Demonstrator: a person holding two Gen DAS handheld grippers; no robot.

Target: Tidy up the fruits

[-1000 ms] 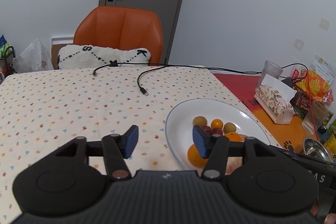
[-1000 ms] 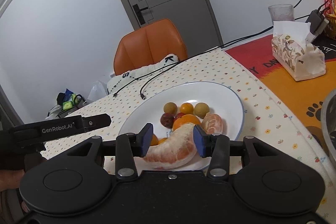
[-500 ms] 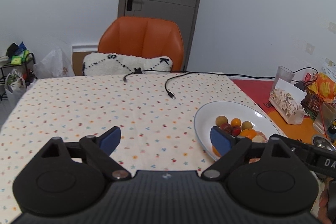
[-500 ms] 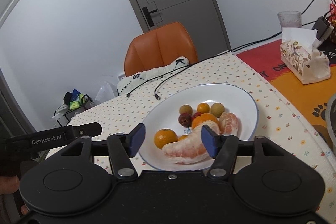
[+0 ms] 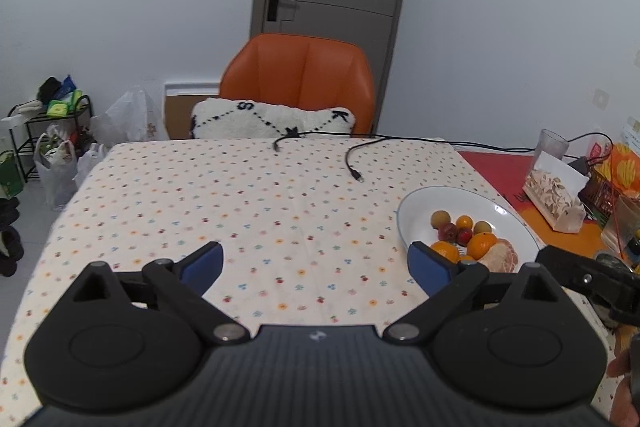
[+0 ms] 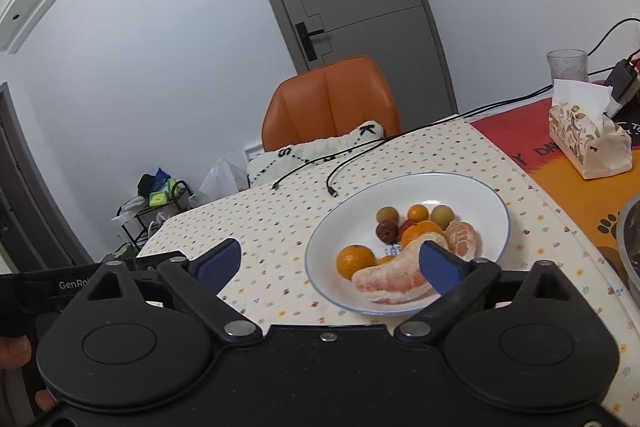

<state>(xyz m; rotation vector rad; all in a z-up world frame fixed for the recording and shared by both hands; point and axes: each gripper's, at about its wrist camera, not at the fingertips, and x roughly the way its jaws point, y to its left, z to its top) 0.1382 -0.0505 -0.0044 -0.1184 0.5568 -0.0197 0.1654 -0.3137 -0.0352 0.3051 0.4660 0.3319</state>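
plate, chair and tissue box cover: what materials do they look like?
Plate: likely glazed ceramic, glossy white with a thin blue rim line and soft highlights.
Chair: probably faux or real leather, smooth orange with stitched seams and a mild sheen.
Tissue box cover: looks like printed fabric, matte and softly creased; coated paper is possible.

table (image 5: 200, 195) with plate (image 6: 472, 187), cables (image 5: 352, 163)
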